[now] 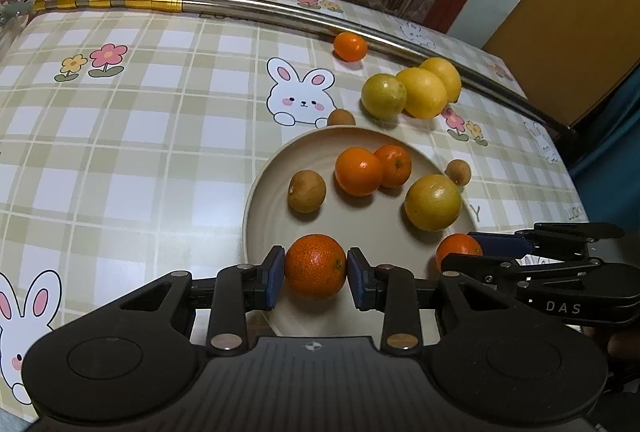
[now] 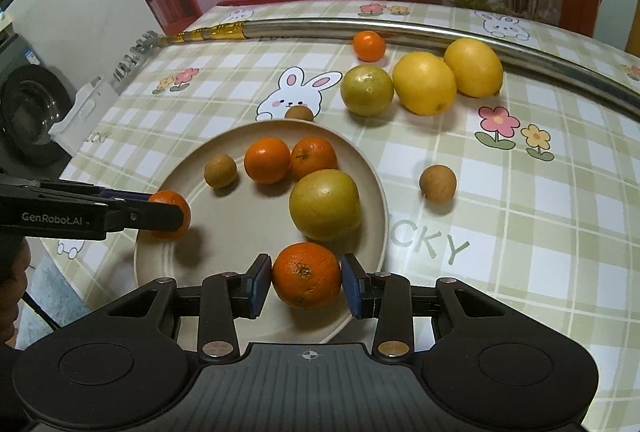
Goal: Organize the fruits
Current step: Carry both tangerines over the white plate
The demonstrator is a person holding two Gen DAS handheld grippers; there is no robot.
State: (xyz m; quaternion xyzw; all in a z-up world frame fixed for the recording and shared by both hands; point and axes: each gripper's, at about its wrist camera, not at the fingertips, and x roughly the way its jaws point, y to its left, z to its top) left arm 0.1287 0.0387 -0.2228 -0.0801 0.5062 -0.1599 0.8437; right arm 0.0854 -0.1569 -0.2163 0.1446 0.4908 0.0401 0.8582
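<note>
Mandarins sit clamped in both tools: the left gripper (image 1: 316, 268) pinches one mandarin (image 1: 315, 266) low in its frame over the near rim of the beige plate (image 1: 264, 199), and the right gripper (image 2: 306, 278) squeezes another mandarin (image 2: 306, 274) over that plate's near edge. On the plate lie two more mandarins (image 2: 267, 159), a yellow-green citrus (image 2: 325, 203) and a small brown longan (image 2: 220, 170). Upper right on the checked tablecloth (image 2: 520, 232), three lemons (image 2: 424, 83) rest beside a metal pole (image 2: 400, 27).

Plate (image 2: 360, 167) crowded with fruit; tablecloth (image 1: 120, 171) left (bare) lies open.
</note>
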